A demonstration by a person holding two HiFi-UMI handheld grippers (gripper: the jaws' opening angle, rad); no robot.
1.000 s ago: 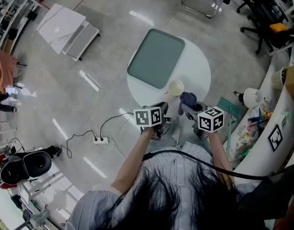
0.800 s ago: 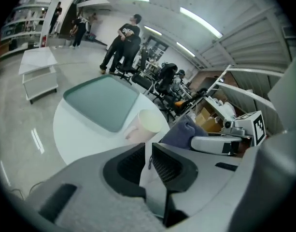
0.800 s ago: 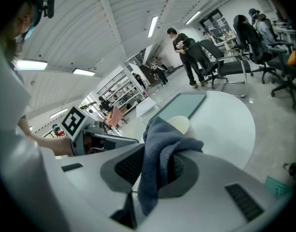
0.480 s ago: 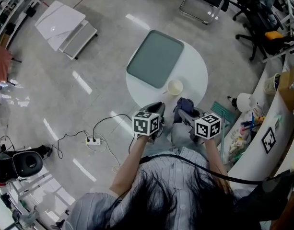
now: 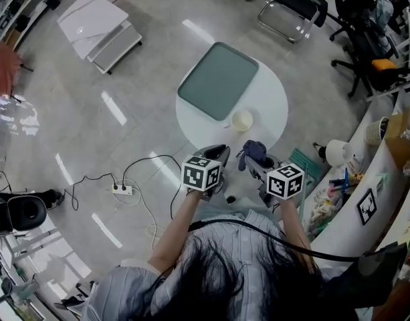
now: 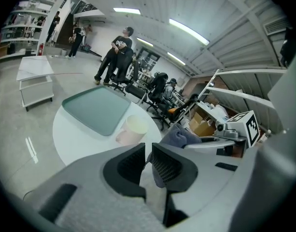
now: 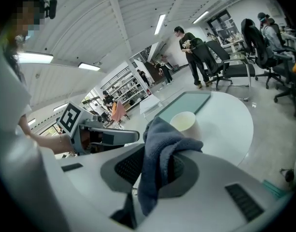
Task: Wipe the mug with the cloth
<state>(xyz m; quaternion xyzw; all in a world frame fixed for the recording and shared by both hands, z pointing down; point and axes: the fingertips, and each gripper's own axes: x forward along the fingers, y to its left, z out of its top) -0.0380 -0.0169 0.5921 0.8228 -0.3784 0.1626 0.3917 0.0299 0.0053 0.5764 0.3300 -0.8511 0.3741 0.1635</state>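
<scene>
On the round table [image 5: 271, 99]: mug [image 5: 243, 120] upright beside tray [image 5: 218, 80] | right gripper [image 7: 155, 164] clamps cloth [image 7: 164, 139] | left gripper [image 6: 148, 161] jaws narrowly apart, empty

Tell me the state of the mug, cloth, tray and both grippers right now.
mug: upright on the white table, untouched
tray: flat on the table, nothing on it
right gripper: jaws shut on the cloth
cloth: bunched, dangling from those jaws
left gripper: jaws nearly together, nothing gripped

Cloth [image 7: 162, 139] in right hand-held gripper [image 7: 155, 167]
</scene>
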